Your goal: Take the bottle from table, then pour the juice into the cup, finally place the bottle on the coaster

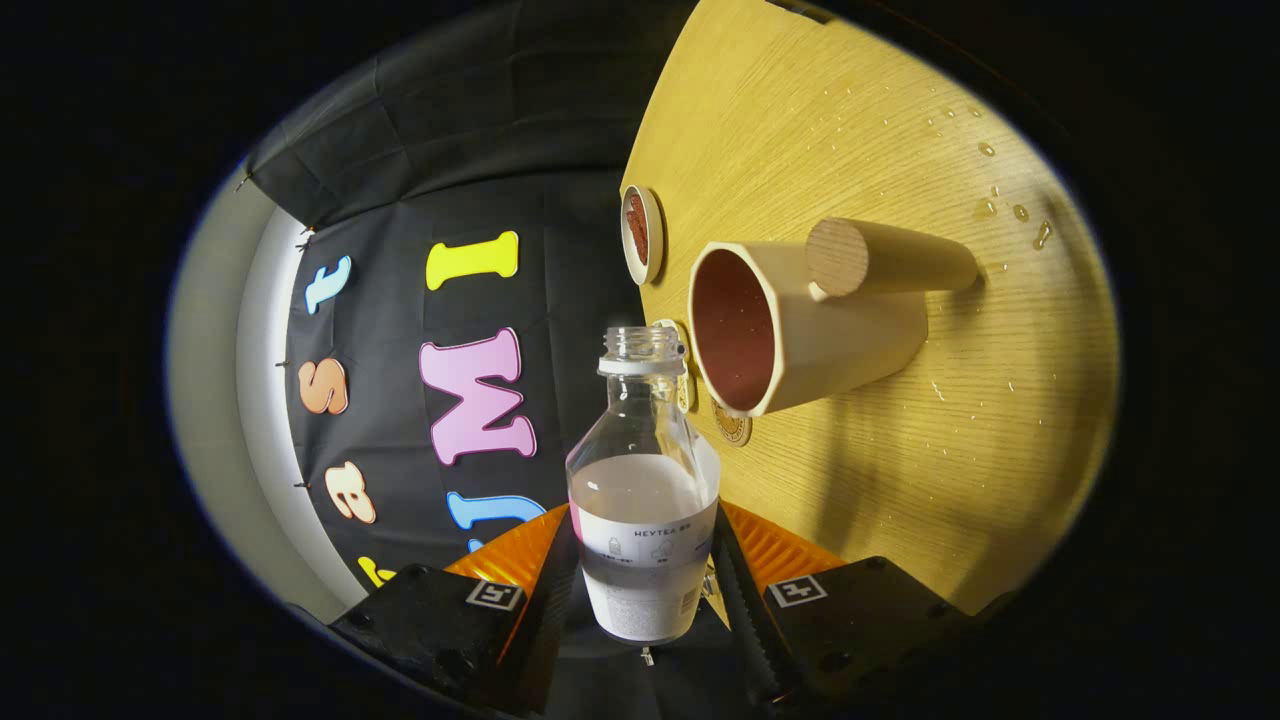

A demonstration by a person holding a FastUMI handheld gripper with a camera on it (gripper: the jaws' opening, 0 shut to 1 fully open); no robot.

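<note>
The tongs (pixel 645 570) are clenched on a clear glass bottle (pixel 643 490) with a white label, one finger pressed to each side of its lower body. The bottle has no cap, and a pale, milky juice fills it to roughly half its height. The whole view is rolled, so the light oak-grain wooden table (pixel 880 430) stands like a wall from about 12 to 4 o'clock of the bottle.

A cream-coloured cup (pixel 800 330) with a reddish-brown inside and a round wooden peg handle (pixel 880 258) sits on the table at about 1 o'clock of the bottle's open mouth, just beyond it; the cup's opening faces the bottle, with the mouth near the rim but apart from it. A small round coaster (pixel 641 233) with a pale rim and a dark brown centre lies on the table at about 12 o'clock of the bottle, beyond the cup. Scattered drops of liquid (pixel 1015 205) glisten on the wood past the cup's handle.
</note>
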